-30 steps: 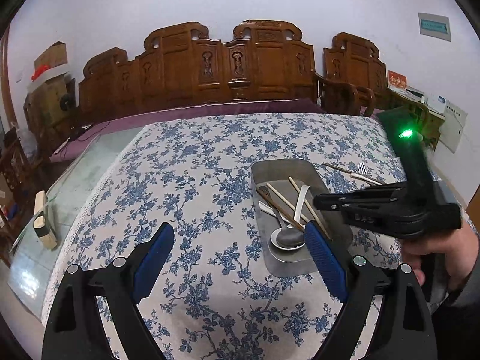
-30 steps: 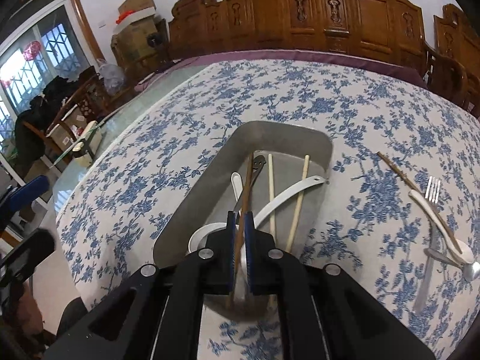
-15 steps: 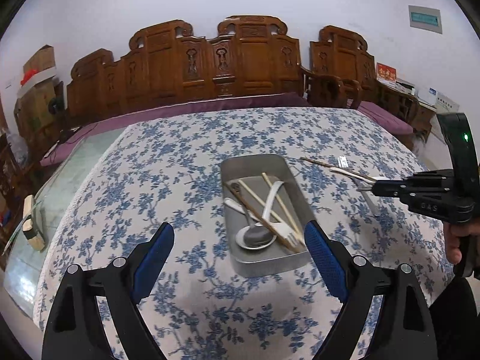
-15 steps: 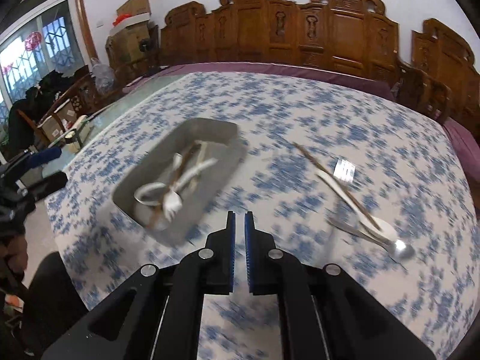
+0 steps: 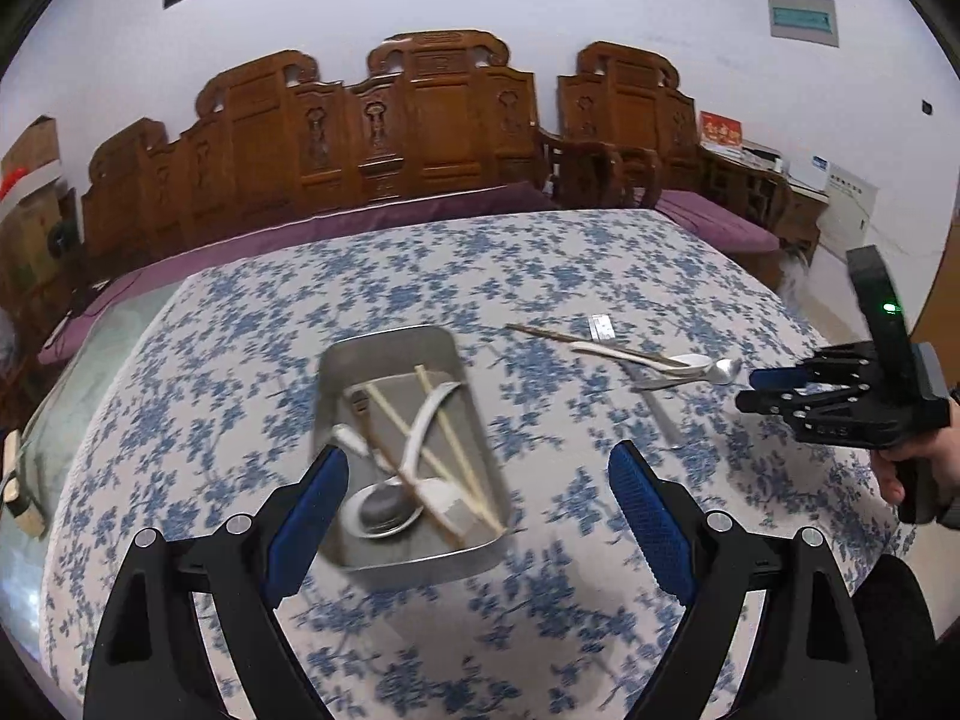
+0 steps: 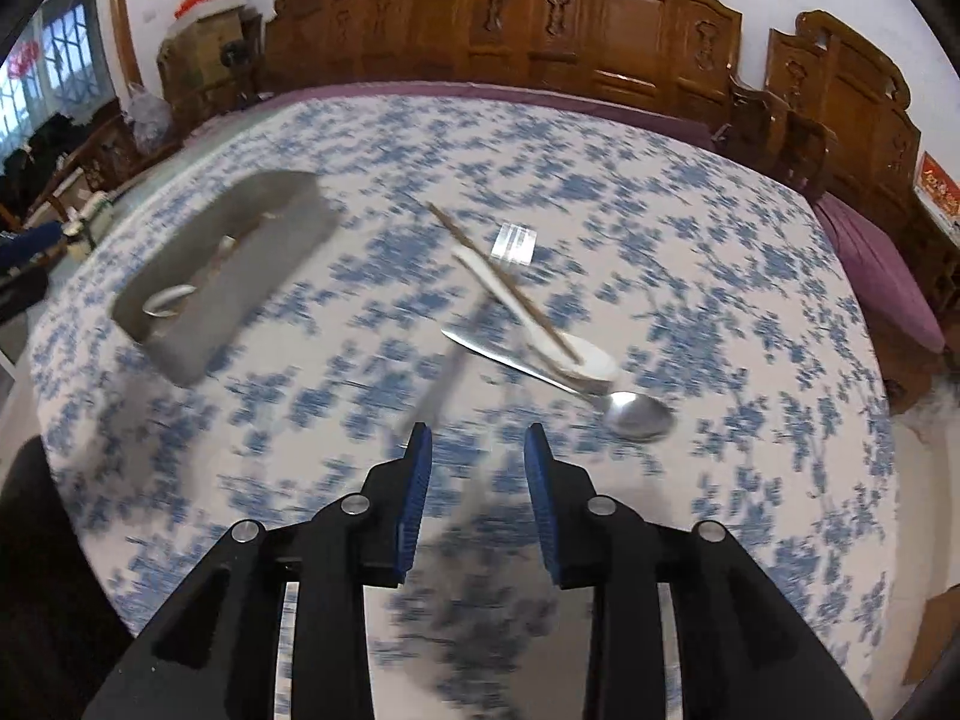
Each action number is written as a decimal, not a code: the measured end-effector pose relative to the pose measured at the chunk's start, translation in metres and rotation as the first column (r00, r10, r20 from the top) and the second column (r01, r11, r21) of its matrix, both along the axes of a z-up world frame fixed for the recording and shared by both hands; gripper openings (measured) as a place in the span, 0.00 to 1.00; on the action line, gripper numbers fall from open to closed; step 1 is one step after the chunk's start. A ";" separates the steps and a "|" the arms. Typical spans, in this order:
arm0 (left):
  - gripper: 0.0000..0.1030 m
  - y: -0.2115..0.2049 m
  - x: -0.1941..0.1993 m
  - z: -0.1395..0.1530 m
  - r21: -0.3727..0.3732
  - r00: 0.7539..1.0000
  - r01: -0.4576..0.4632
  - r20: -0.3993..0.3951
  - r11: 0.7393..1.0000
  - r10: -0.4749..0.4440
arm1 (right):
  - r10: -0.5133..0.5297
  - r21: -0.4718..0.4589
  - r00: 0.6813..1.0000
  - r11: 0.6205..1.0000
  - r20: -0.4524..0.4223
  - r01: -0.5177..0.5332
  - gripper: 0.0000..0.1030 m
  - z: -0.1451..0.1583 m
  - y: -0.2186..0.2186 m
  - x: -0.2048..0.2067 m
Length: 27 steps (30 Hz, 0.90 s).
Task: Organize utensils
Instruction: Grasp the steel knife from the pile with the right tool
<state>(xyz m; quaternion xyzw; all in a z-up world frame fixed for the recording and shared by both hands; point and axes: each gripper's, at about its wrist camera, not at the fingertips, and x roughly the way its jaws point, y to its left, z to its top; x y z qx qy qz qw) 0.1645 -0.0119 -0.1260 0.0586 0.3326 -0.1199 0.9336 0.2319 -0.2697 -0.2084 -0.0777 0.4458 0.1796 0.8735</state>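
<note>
Our right gripper (image 6: 474, 462), jaws opening with nothing between them, nears the shiny steel spoon (image 6: 636, 414) lying loose on the blue-flowered tablecloth (image 6: 720, 312), beside the white ceramic spoon (image 6: 576, 354). It looks light, stiff and slippery; we would pinch its thin handle. Our left gripper (image 5: 474, 480) hangs wide open and empty over the grey metal tray (image 5: 390, 348).

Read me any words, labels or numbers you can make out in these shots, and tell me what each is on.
None is legible.
Red sign with gold characters on the side cabinet: too blurred.
Grey wall plaque: too small.
White wall panel: marks unreadable.
Right tool, faint print on its body: too blurred.
</note>
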 end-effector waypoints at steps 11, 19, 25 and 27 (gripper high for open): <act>0.83 -0.044 0.009 -0.015 0.023 0.996 0.082 -0.040 0.996 -0.081 | -0.042 -0.050 0.998 0.998 -0.054 0.039 0.45 -0.016 -0.038 0.049; 0.83 -0.060 0.018 -0.025 0.040 0.991 0.112 -0.074 0.993 -0.109 | 0.028 -0.068 0.991 0.997 -0.133 -0.037 0.45 -0.032 -0.027 0.079; 0.83 -0.071 0.024 -0.028 0.052 0.989 0.131 -0.082 0.990 -0.126 | 0.081 -0.086 0.981 0.992 -0.176 -0.097 0.45 -0.043 -0.013 0.087; 0.83 -0.074 0.024 -0.030 0.056 0.988 0.137 -0.084 0.989 -0.132 | 0.101 -0.096 0.976 0.988 -0.192 -0.121 0.45 -0.047 -0.010 0.088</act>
